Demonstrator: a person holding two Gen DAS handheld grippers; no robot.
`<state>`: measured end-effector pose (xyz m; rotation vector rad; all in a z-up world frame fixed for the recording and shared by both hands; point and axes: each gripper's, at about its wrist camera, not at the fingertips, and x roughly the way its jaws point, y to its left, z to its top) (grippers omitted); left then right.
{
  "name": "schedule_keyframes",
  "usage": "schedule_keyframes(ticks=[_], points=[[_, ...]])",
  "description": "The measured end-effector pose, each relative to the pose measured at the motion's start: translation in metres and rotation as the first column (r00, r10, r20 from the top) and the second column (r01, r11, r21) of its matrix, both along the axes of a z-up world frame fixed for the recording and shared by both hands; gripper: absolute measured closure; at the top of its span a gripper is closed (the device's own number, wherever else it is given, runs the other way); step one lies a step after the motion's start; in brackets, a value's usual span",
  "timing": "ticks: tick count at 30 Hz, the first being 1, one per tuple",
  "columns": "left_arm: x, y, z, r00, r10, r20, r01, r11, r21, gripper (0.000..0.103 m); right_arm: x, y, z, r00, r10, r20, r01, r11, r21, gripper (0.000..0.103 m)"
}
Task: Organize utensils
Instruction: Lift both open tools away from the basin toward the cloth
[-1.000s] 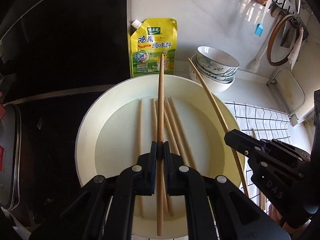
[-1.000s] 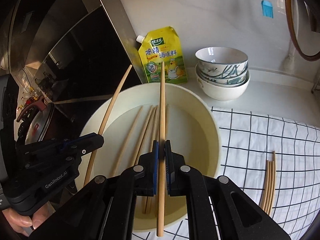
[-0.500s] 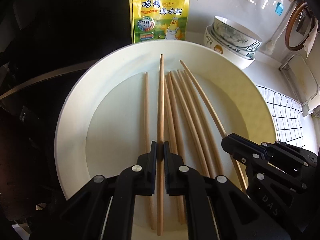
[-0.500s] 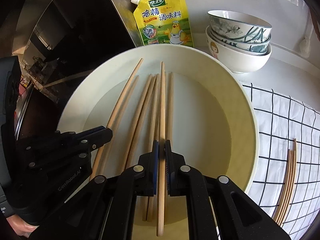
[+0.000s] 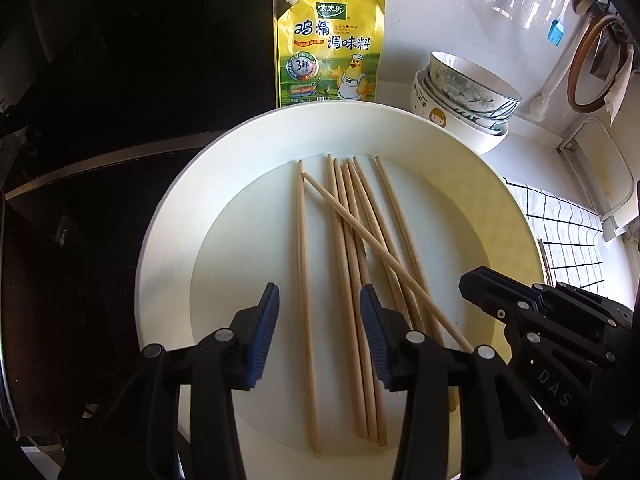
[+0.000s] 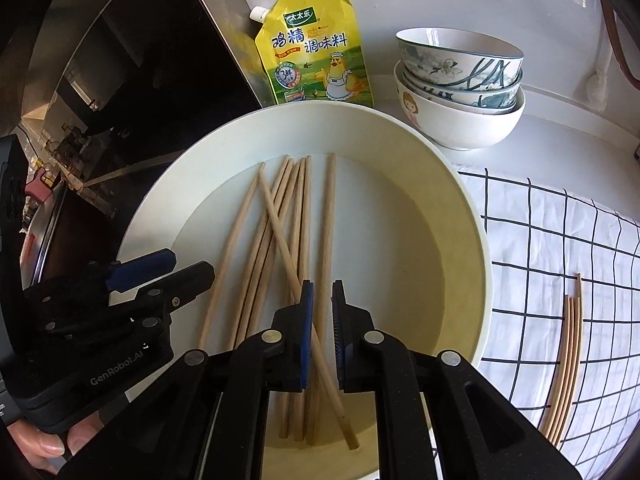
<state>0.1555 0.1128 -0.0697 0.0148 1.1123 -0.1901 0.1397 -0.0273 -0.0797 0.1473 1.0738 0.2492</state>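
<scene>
Several wooden chopsticks lie loose in the white basin, one lying slantwise across the others. My left gripper hangs just above their near ends; its jaws are opening wide and its pads touch nothing. My right gripper hovers over the basin's right half. Its jaws are opening by a narrow gap, through which I see chopsticks lying on the basin floor below, free of the pads.
A yellow seasoning pouch leans on the wall behind the basin, with stacked bowls to its right. A checked cloth on the right carries several more chopsticks. A dark hob lies left.
Both grippers sank toward the basin, each shut on one chopstick. Both have let go: the left jaws now stand wide, the right slightly apart, and the two chopsticks lie in the basin.
</scene>
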Motion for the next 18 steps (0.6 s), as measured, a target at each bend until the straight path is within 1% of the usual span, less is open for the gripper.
schedule_keyframes(ticks=[6,9,18], points=[[-0.008,0.003,0.006,1.0,0.005,0.011,-0.005,1.0,0.0,0.061,-0.01,-0.004,0.008,1.0,-0.012,0.023,0.012,1.0,0.002,0.092],[-0.015,0.004,0.01,1.0,0.005,0.021,-0.005,1.0,-0.003,0.061,-0.017,-0.006,0.014,0.999,-0.018,0.043,0.018,1.0,0.004,0.089],[-0.042,-0.004,0.03,0.997,-0.011,0.071,0.011,1.0,-0.004,0.056,-0.05,-0.02,0.031,0.995,-0.047,0.092,0.045,0.999,0.017,0.087]])
